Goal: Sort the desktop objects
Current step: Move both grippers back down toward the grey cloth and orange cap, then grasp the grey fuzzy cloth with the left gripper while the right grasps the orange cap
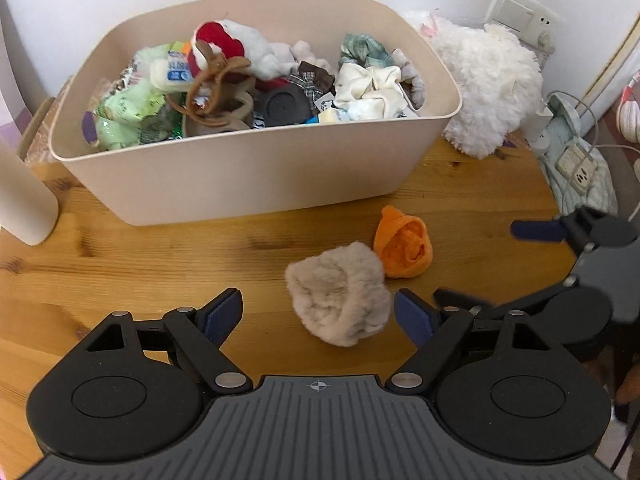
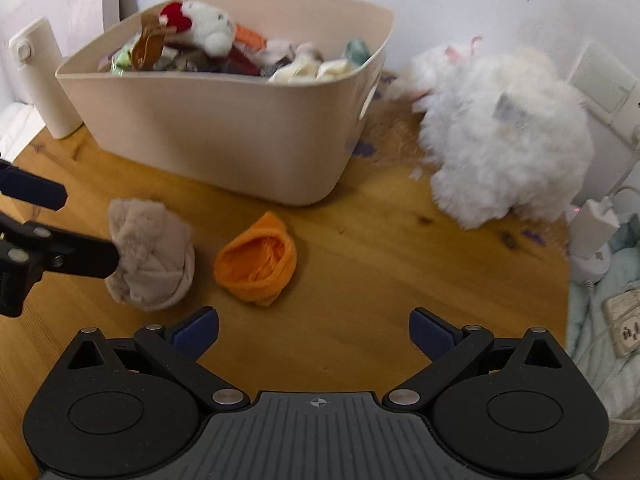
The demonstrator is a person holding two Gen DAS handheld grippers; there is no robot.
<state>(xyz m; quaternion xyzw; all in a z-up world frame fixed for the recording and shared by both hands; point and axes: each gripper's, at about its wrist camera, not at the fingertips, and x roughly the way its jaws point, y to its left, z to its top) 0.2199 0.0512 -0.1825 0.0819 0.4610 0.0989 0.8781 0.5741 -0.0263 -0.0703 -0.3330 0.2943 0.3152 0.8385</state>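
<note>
The wooden table (image 1: 140,264) fills the space under and ahead of both pairs of jaws. Far ahead of them sits the cream bin (image 1: 248,172), heaped with soft toys, scrunchies and packets. To the right of the bin, well beyond the right jaws, lies a white plush (image 2: 504,148), and to its left stands a pale bottle (image 2: 44,80). A power strip (image 1: 576,168) rests on pale cloth at the table's right edge.

The left gripper (image 1: 318,316) has its jaws wide apart, clamped on nothing. The beige puff (image 1: 340,292) lies on the table just ahead of them, between the two blue pads in the left wrist view and nearer the right pad; whether either pad touches it cannot be told. In the right wrist view, one left finger reaches the puff's left side.

The right gripper (image 2: 314,332) also has its jaws wide apart and empty, with bare table between the pads. The orange sock (image 2: 256,268), rolled with its opening facing up, lies just ahead of the right jaws, slightly toward their left pad, and not between them. It sits just beside the puff, on the puff's right, between puff and bin.
</note>
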